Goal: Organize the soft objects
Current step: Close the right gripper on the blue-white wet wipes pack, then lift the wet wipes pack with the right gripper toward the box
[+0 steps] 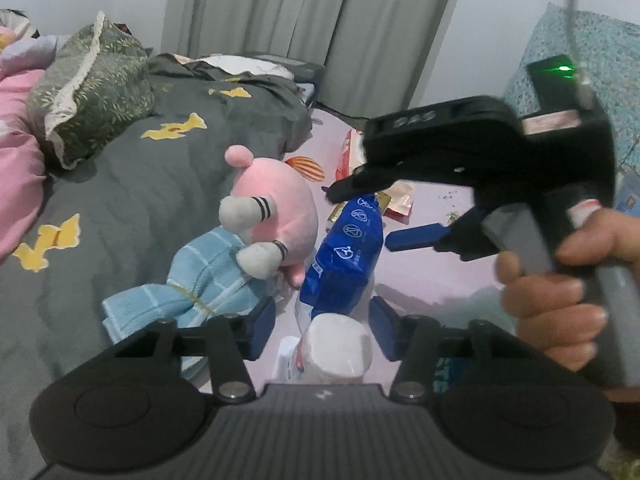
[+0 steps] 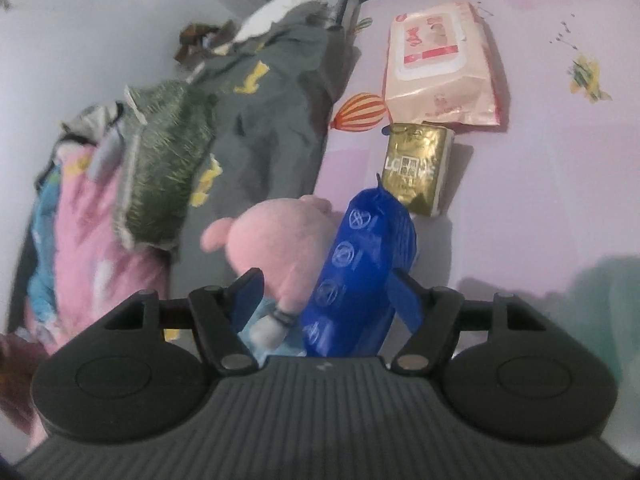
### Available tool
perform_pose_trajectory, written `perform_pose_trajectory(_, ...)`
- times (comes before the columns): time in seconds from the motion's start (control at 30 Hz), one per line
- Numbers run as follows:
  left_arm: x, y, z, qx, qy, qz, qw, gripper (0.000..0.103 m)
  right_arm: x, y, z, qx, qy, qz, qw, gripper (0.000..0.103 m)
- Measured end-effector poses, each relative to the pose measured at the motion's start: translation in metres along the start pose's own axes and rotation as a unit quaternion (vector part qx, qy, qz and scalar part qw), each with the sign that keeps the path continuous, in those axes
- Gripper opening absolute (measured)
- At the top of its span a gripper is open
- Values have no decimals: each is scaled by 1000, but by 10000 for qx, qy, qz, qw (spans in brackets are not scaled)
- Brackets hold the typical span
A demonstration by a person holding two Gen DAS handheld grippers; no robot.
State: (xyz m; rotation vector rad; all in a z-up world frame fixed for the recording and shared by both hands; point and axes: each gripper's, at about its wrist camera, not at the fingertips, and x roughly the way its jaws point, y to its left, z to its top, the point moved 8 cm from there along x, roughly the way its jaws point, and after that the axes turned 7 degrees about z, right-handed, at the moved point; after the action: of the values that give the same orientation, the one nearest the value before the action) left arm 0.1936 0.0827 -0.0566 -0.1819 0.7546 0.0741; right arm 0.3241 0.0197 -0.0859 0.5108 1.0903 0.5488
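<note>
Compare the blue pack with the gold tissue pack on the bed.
The blue pack is a long, glossy bag printed with white round symbols; the gold tissue pack is a short, blocky brick with white lettering. The blue pack leans against the pink plush toy; the gold tissue pack stands clear of it. Both are soft wrapped packs on the pink sheet.

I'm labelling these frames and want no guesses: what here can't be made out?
- White roll, left wrist view: its lower part is cut off by the left tool body.
- Blue pack, right wrist view: its base is hidden behind the right tool; contact unclear.
- Gold packet: print blurred.
</note>
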Motion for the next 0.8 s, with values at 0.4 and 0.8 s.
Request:
perform_pose_trajectory(0.4,7,0,-5,-12,204,-67,9998,38,7,-44,-4,278,296,-98,9991,68)
perform_pose_trajectory(0.8,-7,-5,-7,48,151,-75,9998,39,-23,-84,-5,404,57,-483,9980,67)
